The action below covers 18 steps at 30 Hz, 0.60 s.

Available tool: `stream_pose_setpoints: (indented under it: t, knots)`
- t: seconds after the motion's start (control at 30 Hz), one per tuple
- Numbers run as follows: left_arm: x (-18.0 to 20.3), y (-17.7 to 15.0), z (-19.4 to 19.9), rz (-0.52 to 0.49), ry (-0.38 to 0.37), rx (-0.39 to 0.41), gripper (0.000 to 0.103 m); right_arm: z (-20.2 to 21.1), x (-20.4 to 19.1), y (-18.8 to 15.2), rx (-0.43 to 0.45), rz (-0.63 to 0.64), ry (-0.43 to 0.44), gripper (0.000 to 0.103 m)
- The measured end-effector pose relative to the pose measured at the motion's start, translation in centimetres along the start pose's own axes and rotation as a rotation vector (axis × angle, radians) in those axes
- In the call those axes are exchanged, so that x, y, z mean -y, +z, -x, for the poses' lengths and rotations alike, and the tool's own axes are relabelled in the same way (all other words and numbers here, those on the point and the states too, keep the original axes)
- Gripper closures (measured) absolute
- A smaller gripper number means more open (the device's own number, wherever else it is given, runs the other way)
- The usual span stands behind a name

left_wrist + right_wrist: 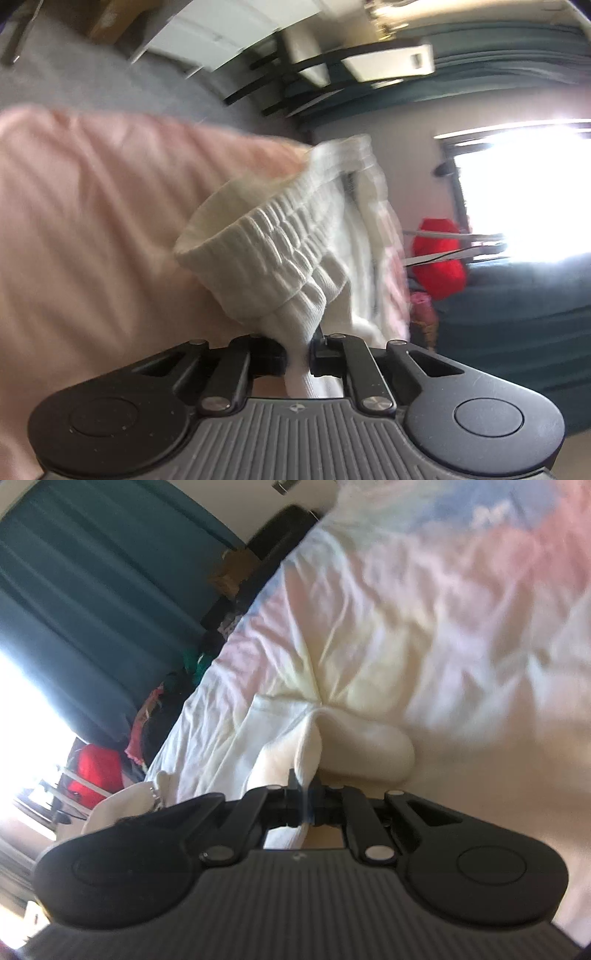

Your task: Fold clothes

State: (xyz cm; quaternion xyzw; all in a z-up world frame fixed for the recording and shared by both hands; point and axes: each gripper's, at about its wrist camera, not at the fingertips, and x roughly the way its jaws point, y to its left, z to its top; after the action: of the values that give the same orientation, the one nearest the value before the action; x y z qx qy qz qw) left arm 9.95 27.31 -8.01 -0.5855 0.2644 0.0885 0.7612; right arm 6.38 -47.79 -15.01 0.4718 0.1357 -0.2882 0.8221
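A white garment (280, 243) with a gathered elastic waistband hangs in the left wrist view over a pink bedsheet (85, 206). My left gripper (298, 356) is shut on the cloth just below that waistband, and the fabric runs down between its jaws. In the right wrist view the same white garment (354, 746) lies bunched on a pale, tie-dyed sheet (424, 627). My right gripper (304, 801) is shut on a thin fold of it, which stands up between the jaws. Both views are blurred.
Teal curtains (74, 602) hang beside a bright window (517, 192). A red item (437, 258) on a drying rack sits near the bed's edge. A cardboard box (231, 572) and dark clutter line the bedside; a white table and dark chairs (314, 70) stand further off.
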Motion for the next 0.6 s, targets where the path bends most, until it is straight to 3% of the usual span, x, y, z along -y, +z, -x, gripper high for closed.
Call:
stream_pose_setpoints:
  t: [0.13,0.27,0.33,0.5,0.6]
  knots:
    - [1.7,1.6,4.2,-0.085,-0.12,0.07,0.094,0.4,1.1,0.8,0.049,-0.037,-0.025,0.097]
    - [0.2,2.4,7.9,-0.127,-0.161,0.089,0.094,2.0,1.8,1.7,0.137,-0.007,-0.082,0.097]
    - [-1.7,2.1,9.2,-0.12,-0.094,0.051,0.094,2.9,1.8,2.1,0.177,0.035,-0.116,0.097]
    - [-5.9,2.5,9.8,-0.049,0.118,-0.061,0.094,4.1,2.6,1.9,0.168,0.004,-0.242,0.097]
    - [-6.0,2.4,9.8,-0.049,0.149,-0.052,0.094,6.1,1.3,1.3,0.265,0.055,-0.262,0.097]
